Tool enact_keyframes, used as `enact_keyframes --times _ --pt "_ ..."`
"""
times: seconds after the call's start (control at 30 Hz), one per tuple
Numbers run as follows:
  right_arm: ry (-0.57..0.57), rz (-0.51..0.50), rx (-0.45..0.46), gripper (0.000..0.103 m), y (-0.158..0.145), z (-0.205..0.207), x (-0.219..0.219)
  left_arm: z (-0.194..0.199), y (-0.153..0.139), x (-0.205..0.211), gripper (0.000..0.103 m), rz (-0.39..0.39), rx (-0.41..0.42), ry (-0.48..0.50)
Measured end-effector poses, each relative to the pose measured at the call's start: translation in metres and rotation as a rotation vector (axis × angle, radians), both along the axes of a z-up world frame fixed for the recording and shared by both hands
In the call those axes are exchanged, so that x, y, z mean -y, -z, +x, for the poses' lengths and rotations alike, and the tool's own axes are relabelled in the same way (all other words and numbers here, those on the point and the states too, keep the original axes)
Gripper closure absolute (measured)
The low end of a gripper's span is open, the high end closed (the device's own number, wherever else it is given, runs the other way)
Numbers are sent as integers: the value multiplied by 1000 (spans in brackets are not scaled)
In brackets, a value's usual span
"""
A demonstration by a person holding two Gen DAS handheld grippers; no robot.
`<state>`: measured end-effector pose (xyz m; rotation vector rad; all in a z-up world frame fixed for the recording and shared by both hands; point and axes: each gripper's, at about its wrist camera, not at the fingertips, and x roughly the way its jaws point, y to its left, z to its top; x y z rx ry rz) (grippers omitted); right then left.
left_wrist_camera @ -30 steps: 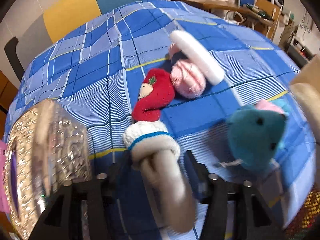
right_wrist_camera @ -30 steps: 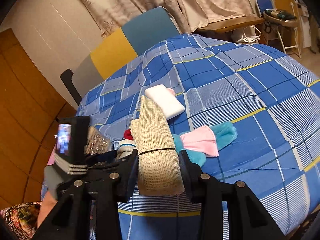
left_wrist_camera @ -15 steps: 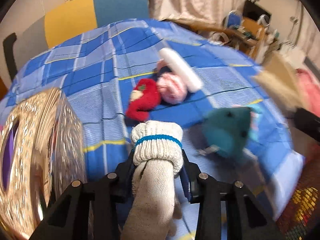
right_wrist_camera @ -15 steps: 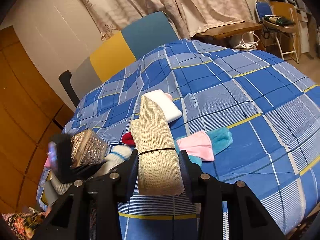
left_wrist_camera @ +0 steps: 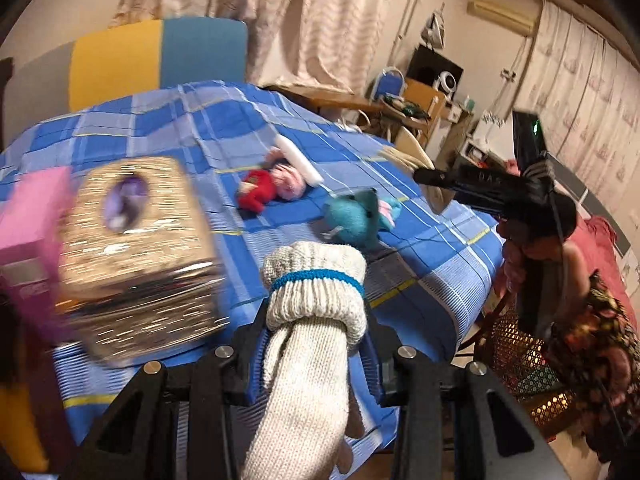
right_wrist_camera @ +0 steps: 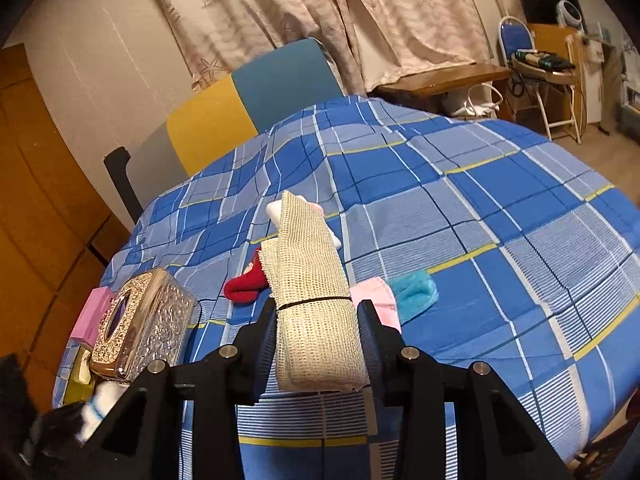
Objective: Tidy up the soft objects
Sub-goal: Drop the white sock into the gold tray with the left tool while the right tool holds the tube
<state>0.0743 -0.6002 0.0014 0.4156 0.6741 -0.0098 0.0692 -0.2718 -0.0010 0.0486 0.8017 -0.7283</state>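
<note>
L gripper (left_wrist_camera: 316, 356) jaws just closed, clenched on white knit glove (left_wrist_camera: 314, 296), lifted off desk (left_wrist_camera: 420, 240). R gripper (right_wrist_camera: 318, 344) grasps beige bandage roll (right_wrist_camera: 312, 280). Next: prob carry both to a sorting spot.

On the bed (right_wrist_camera: 500, 208), a tissue box (right_wrist_camera: 140, 324) sat at the left edge, a plush toy (left_wrist_camera: 354, 220) lay right of the small knitted pieces (left_wrist_camera: 272, 186), and a chair (right_wrist_camera: 248, 108) stood behind.
</note>
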Motion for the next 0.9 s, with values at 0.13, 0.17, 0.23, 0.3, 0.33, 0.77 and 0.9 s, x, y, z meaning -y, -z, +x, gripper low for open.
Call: enact_keyframes --times 0.13,0.17,0.23,0.3,0.33,0.77,0.9 --pt "-7 -28 -8 63 2 0 -11 -2 -10 -46 64 -23 25 -60" --pt "-7 -17 -15 63 5 0 -13 -1 -11 -57 64 -29 29 -77" --pt "-11 22 -10 63 11 -3 -21 0 -13 -78 64 -41 28 -111" --pt "-20 55 16 63 14 -9 -28 0 -15 -100 64 -61 20 -143" --pt "-13 56 18 63 15 -14 -35 0 -17 -112 64 -63 22 -161" --pt "-93 140 82 63 -7 -56 -121 31 -18 -265 64 -90 3 -436" --pt "-136 157 91 63 -14 -59 -149 45 -9 -300 64 -81 -22 -489"
